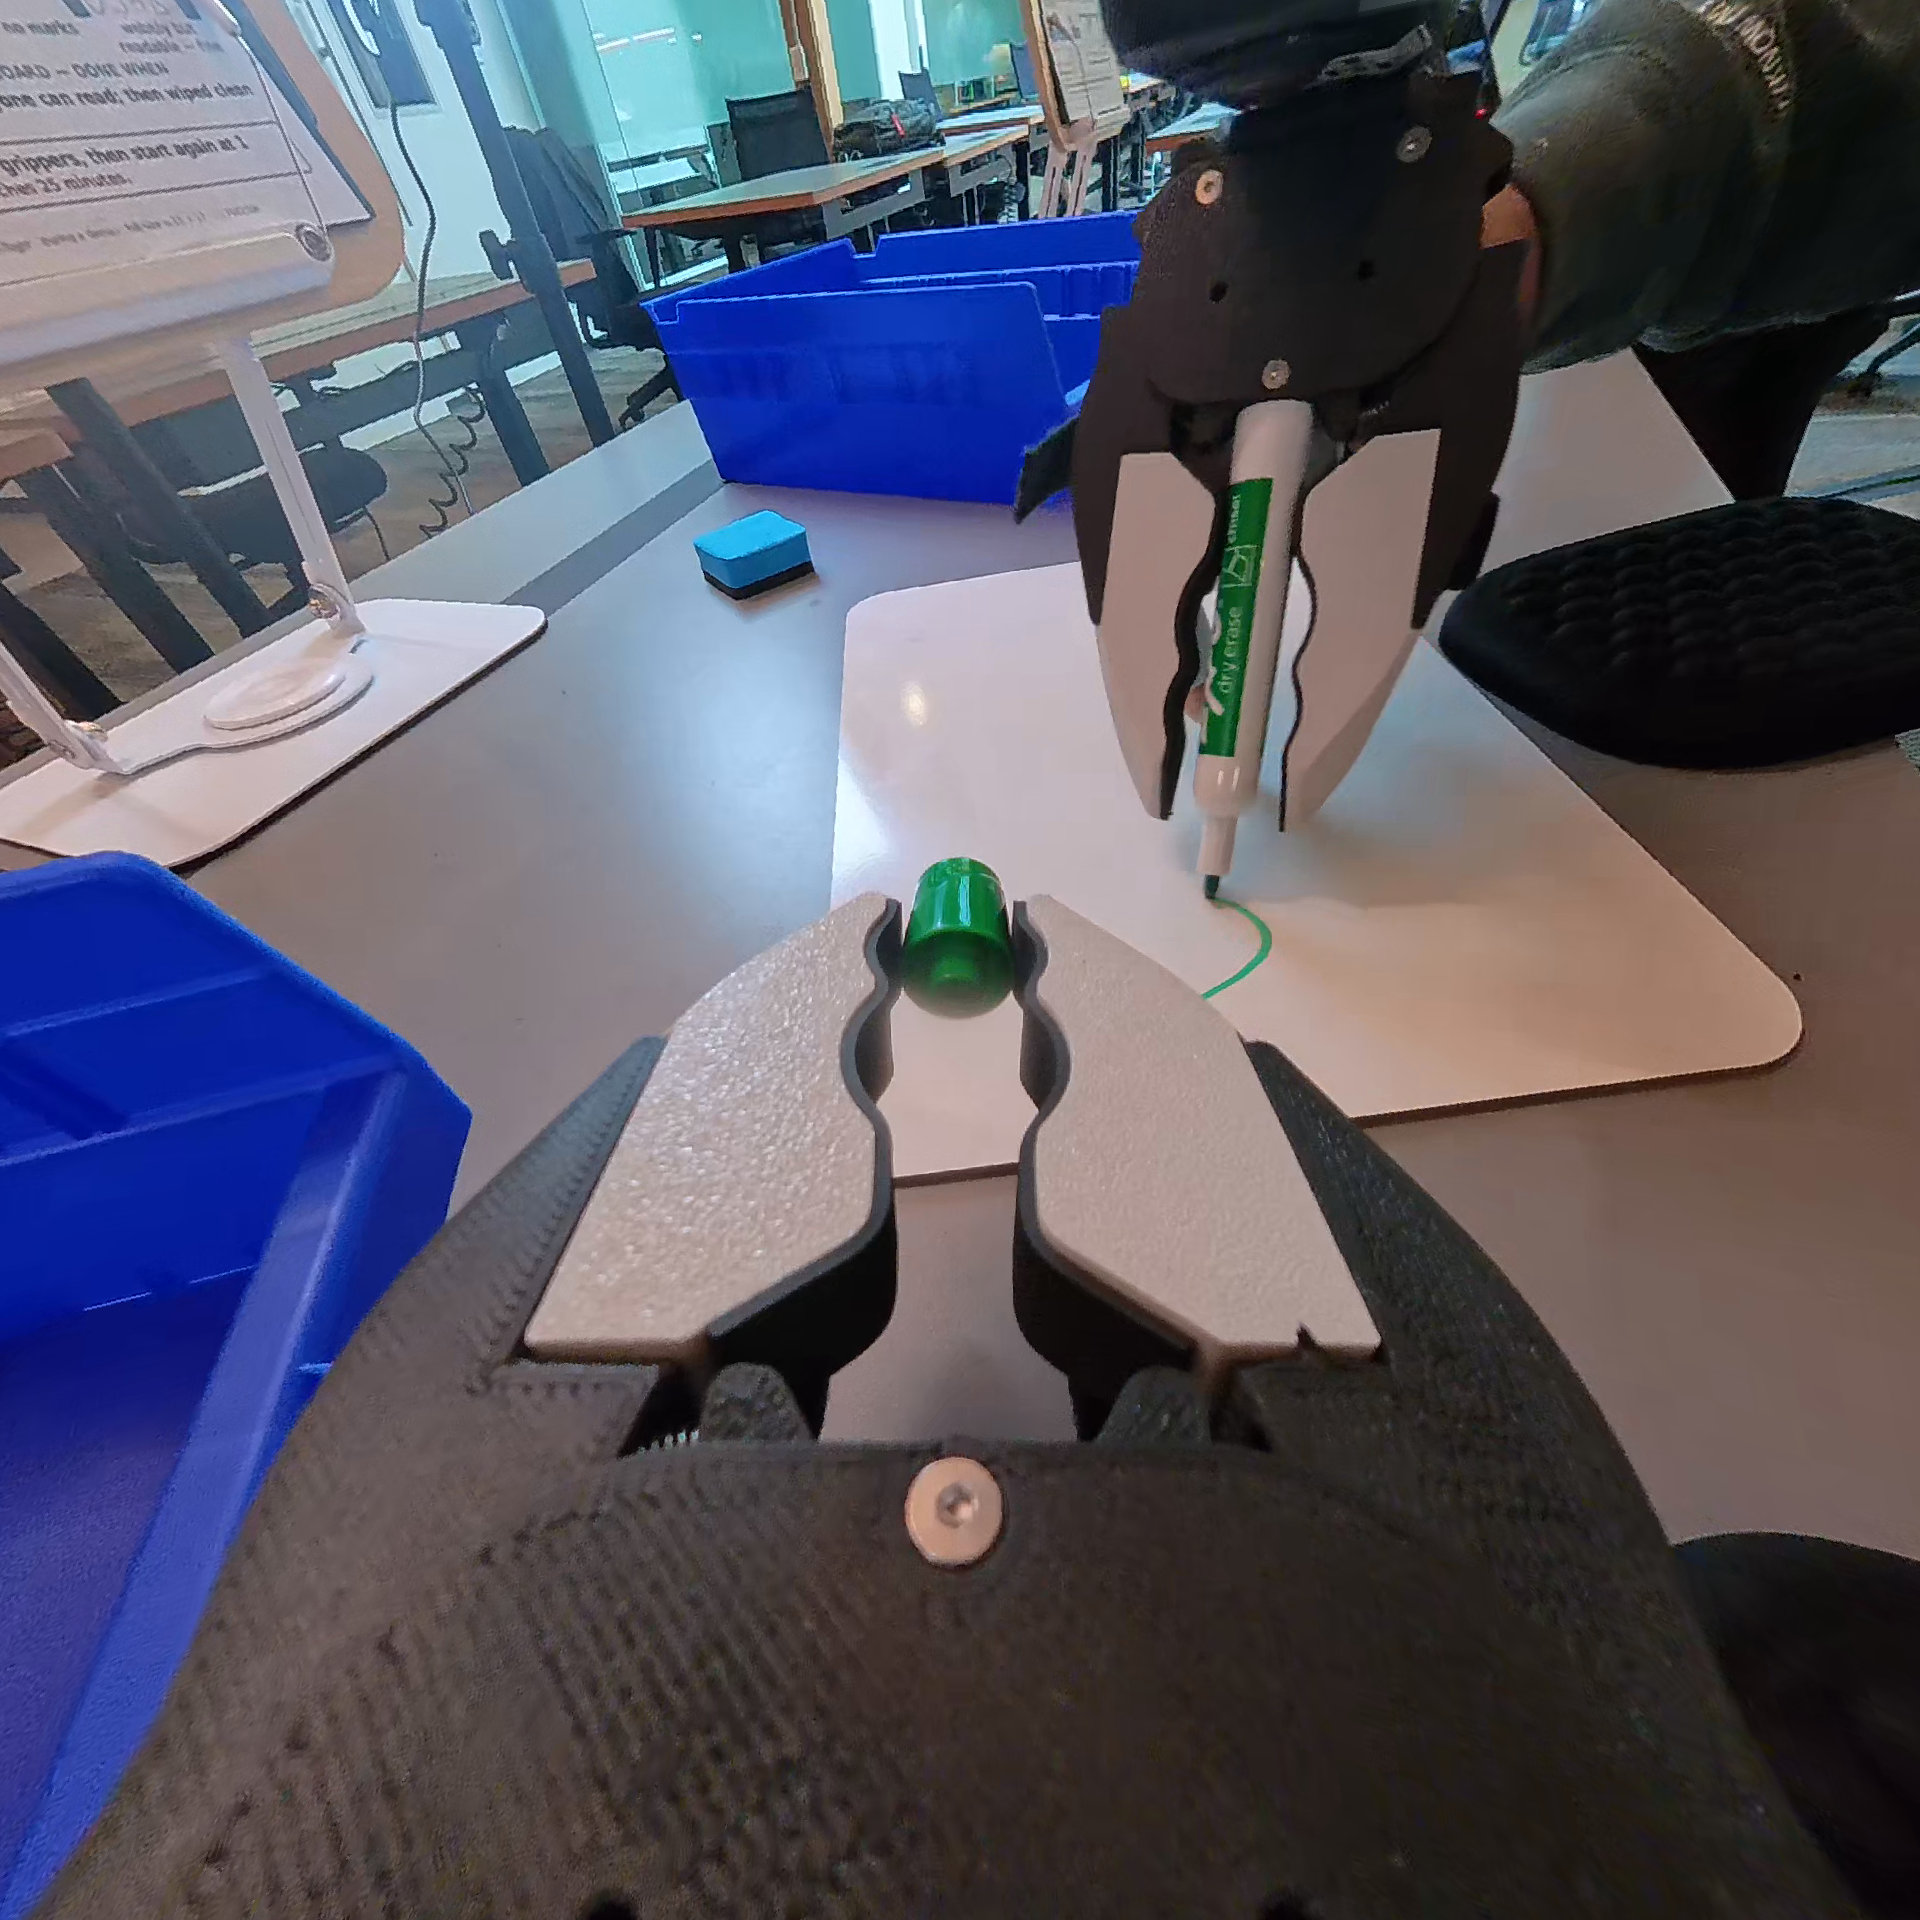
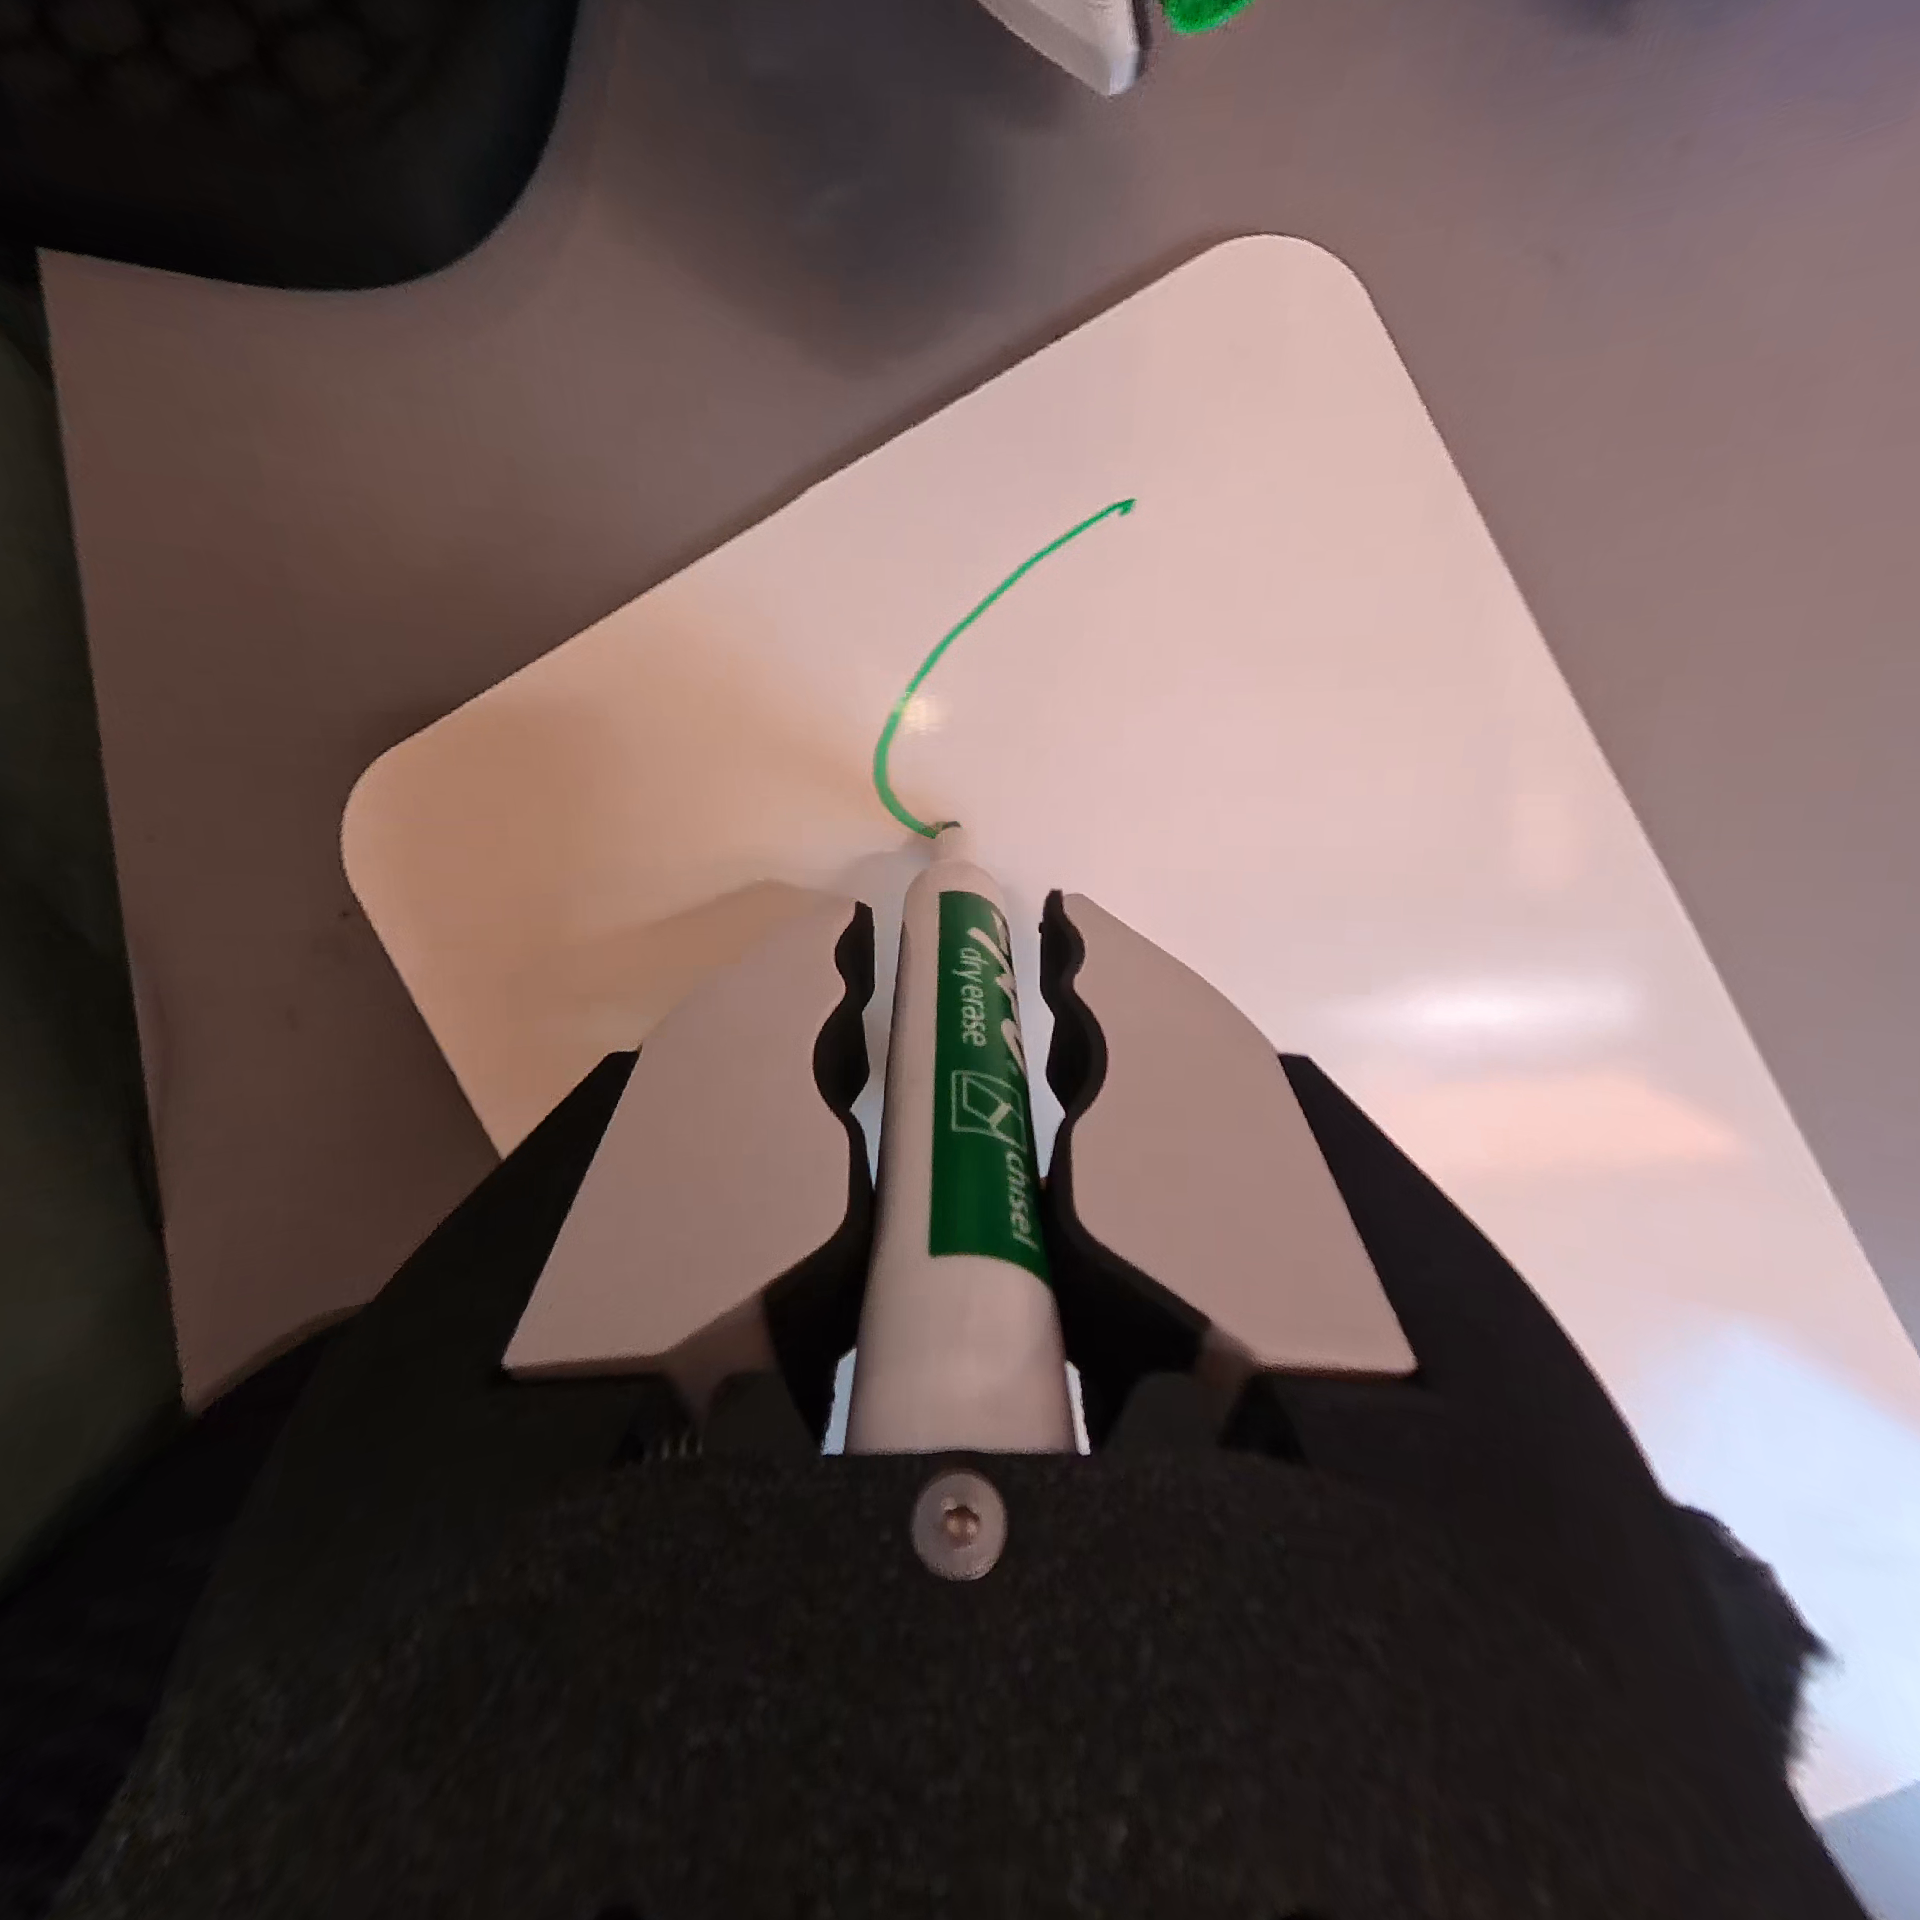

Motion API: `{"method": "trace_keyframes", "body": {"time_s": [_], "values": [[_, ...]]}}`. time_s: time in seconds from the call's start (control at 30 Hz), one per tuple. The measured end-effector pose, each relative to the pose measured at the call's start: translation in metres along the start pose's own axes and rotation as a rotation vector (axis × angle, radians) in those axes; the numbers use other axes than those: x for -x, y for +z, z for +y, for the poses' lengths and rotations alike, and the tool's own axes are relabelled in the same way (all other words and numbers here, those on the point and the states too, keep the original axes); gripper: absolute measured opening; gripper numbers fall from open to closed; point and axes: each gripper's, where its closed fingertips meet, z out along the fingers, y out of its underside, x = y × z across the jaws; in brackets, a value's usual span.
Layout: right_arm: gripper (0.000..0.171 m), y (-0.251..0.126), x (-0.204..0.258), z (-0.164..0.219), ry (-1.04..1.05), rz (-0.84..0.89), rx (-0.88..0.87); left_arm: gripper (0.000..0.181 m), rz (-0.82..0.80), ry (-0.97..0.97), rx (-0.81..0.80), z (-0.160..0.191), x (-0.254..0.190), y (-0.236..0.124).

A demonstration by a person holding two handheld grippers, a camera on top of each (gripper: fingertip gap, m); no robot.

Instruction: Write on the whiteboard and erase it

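left gripper (image 1: 956, 940) low and level, fingers pinched on a cap; right gripper (image 1: 1226, 816) pointing steeply down, clamped on a marker.

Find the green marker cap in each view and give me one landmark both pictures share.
Left wrist view: the cap sits at centre, pinched between the left gripper fingertips, above the near edge of the whiteboard.
Right wrist view: only a green sliver of the cap shows at the top edge, right of centre.
Shared landmark: the curved green line ending at the marker tip.
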Motion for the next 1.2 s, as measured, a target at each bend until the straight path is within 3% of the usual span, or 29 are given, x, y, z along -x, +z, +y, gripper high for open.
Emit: {"method": "trace_keyframes", "body": {"time_s": [0.57, 1.2], "values": [[0.032, 0.009, -0.056, -0.020, -0.035, 0.045, 0.015, 0.020, -0.003, -0.003, 0.000, 0.000, 0.001, -0.001], [0.032, -0.006, -0.009, 0.011, -0.011, 0.003, 0.059, 0.020, -0.001, 0.003, 0.006, 0.001, 0.000, 0.000]]}}
